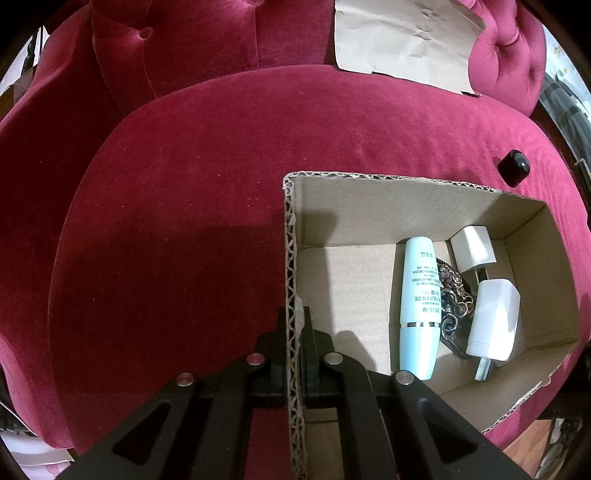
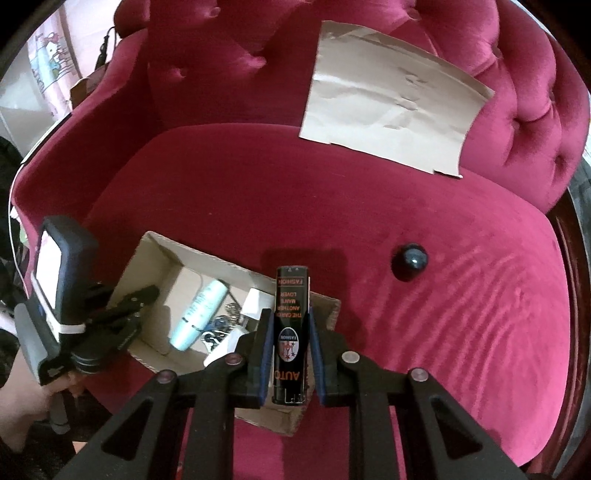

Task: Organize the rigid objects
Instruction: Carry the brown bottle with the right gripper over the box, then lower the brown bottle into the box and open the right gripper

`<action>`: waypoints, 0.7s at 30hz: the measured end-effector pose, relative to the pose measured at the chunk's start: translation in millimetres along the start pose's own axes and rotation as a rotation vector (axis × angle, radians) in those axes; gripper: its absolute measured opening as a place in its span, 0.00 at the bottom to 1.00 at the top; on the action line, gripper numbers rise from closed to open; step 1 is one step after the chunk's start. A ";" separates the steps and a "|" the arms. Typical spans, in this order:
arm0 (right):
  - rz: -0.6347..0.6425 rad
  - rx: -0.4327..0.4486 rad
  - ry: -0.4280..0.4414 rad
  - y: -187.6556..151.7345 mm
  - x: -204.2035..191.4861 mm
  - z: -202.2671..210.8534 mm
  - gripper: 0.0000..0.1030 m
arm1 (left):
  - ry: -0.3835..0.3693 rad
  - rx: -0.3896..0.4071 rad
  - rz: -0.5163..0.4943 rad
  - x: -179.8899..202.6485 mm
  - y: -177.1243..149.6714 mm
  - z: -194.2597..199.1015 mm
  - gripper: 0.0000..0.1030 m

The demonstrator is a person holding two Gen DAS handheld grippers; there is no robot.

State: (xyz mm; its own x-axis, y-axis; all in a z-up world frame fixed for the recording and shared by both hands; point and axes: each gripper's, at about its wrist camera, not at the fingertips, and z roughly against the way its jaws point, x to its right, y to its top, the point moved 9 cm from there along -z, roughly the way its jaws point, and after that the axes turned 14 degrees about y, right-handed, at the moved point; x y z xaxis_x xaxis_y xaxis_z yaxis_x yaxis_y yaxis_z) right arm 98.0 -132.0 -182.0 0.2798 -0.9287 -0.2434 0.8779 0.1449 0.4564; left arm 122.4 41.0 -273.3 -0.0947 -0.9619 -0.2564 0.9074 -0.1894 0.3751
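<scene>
From your left wrist camera, your left gripper point(image 1: 294, 325) is clamped on the near-left wall of the box point(image 1: 406, 192), one finger outside and one inside the corrugated edge. The box sits on the red seat point(image 1: 184, 206), filling the frame from 3 to 6 o'clock. Inside it, toward the right wall, lie a pale blue tube point(image 1: 419, 306), two white plugs point(image 1: 493, 321) and a tangle of chain point(image 1: 452, 295) between tube and plugs. A small black cap point(image 1: 513, 167) rests on the seat at 2 o'clock, just beyond the box's far right corner. A sheet of brown paper point(image 1: 406, 33) leans on the backrest at 12 o'clock.

From your right wrist camera, your right gripper point(image 2: 290, 343) is clenched on a black lighter point(image 2: 291, 332) with orange lettering, held lengthwise between the blue pads point(image 2: 266, 354). The lighter hangs over the box's point(image 2: 155, 251) right end, at 6 o'clock from centre. The cap point(image 2: 410, 260) sits on the seat point(image 2: 461, 295) at 3 o'clock, apart from the box. Your left gripper point(image 2: 142, 299) shows at 9 o'clock, gripping the box's left wall. The paper point(image 2: 388, 107) is at 1 o'clock.
</scene>
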 end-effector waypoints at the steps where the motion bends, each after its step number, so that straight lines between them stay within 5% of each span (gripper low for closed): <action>1: 0.003 -0.001 0.003 -0.1 -1.8 -0.5 0.18 | 0.000 0.000 0.000 0.3 0.1 0.0 0.03; 21: 0.081 -0.034 0.097 0.8 -55.7 -29.9 0.18 | 0.002 0.002 -0.001 0.3 -0.5 0.1 0.03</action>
State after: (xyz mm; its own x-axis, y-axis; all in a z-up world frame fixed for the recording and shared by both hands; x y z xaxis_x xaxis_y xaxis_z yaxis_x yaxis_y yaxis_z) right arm 94.7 -69.9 -193.7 0.3850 -0.8765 -0.2891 0.8631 0.2310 0.4491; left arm 121.8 40.8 -273.4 -0.0948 -0.9614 -0.2582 0.9064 -0.1907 0.3770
